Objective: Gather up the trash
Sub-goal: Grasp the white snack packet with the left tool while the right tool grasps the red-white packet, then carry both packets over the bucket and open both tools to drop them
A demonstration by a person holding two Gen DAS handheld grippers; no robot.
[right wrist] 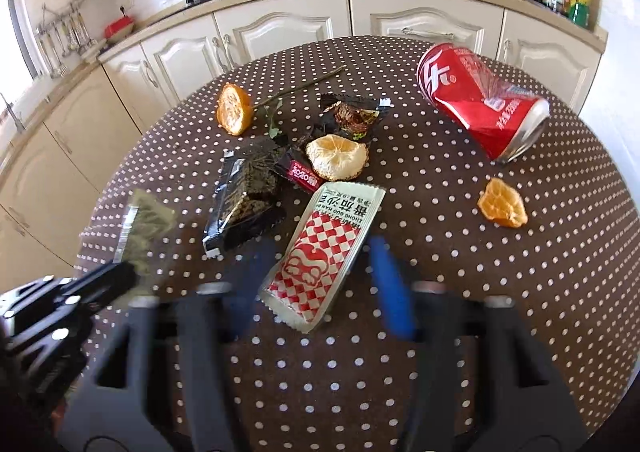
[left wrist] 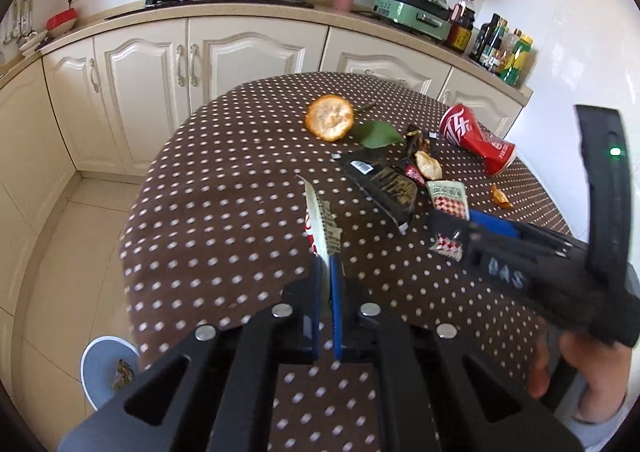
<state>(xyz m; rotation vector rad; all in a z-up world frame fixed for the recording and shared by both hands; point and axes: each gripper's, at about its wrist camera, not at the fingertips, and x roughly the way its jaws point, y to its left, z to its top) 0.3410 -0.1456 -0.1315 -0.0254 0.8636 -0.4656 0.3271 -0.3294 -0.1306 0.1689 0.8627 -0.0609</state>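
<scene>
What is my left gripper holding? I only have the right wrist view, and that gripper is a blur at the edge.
Observer: The left gripper is shut on a white-and-red wrapper, which stands on edge between its pads.
Operator: Is there a bin anywhere? I see none.
Observer: Yes, a pale bin stands on the floor beside the table, at the lower left of the left wrist view.
Operator: Empty?
Observer: No, one crumpled scrap lies inside.

Brown white-dotted tablecloth [right wrist: 440,292], red can [right wrist: 476,104], red-white checked packet [right wrist: 324,252]
</scene>
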